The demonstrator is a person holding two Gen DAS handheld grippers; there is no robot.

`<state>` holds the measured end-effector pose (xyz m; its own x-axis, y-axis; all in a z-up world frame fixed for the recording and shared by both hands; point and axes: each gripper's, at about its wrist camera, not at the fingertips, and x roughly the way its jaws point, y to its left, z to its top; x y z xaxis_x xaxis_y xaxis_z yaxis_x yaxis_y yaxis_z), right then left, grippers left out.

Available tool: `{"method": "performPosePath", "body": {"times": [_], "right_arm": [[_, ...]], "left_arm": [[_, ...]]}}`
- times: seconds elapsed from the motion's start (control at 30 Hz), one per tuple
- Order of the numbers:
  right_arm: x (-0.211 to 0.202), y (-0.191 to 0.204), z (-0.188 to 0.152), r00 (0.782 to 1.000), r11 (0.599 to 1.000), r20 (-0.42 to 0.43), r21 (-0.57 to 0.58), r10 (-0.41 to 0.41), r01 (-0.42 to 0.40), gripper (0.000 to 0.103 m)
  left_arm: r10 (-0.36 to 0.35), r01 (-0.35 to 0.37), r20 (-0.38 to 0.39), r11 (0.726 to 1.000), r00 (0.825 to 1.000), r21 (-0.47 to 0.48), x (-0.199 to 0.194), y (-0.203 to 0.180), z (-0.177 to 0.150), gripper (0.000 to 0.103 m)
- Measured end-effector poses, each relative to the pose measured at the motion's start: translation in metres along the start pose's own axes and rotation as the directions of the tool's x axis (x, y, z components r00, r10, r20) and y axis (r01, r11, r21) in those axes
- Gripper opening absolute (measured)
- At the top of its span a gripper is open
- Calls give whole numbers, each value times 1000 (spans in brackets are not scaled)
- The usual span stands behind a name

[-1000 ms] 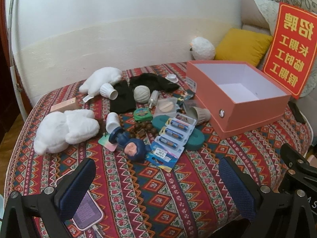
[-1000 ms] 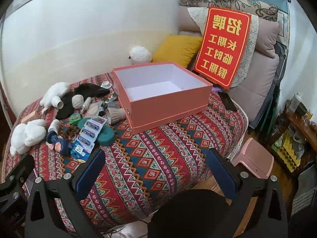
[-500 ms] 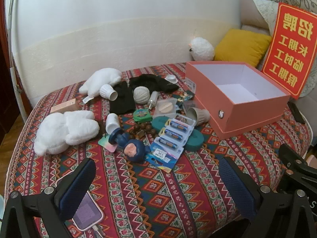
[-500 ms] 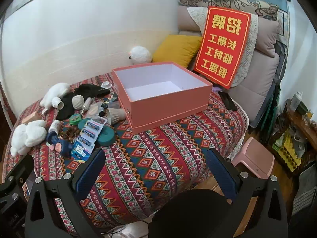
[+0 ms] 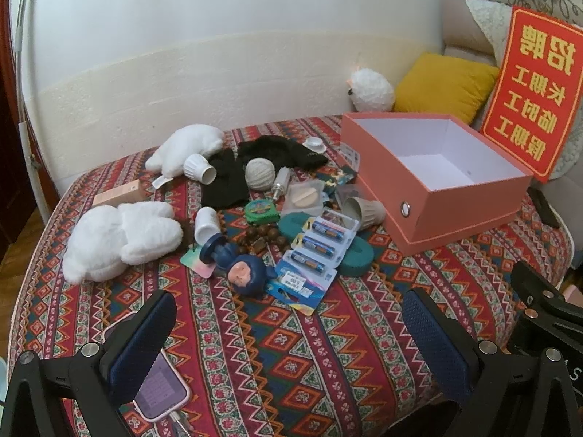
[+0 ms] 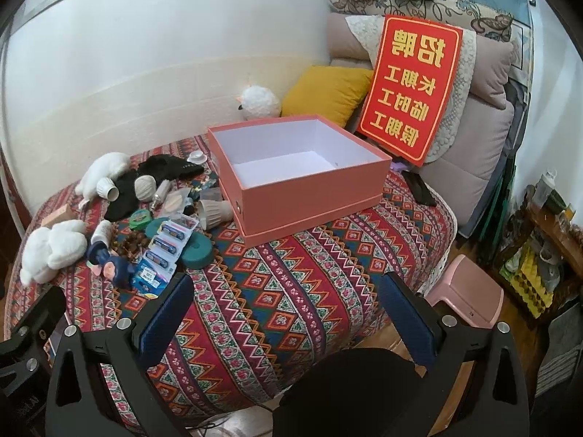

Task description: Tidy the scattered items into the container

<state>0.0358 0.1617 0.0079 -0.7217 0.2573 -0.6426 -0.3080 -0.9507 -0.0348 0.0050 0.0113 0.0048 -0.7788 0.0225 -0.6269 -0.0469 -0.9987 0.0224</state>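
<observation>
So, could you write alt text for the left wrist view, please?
Open left tongs hover over a patterned bedspread strewn with plush toys, a battery pack and cups. An empty orange box sits at right.

Left tool (image 5: pixel 288 324) slightly nearer clutter.

box (image 6: pixel 313 189): salmon, open, white inside, empty, upright on patterned cloth | scattered items (image 5: pixel 255 215): plush toys, cups, battery pack, figurine, lying left of box
</observation>
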Motion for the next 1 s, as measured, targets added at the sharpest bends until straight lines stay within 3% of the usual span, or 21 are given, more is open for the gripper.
{"method": "performPosePath", "body": {"times": [1.0], "right_arm": [[0, -3, 3, 1000, 1000, 4, -5, 4, -4, 103]], "left_arm": [[3, -3, 4, 1000, 1000, -1, -3, -3, 4, 102]]}}
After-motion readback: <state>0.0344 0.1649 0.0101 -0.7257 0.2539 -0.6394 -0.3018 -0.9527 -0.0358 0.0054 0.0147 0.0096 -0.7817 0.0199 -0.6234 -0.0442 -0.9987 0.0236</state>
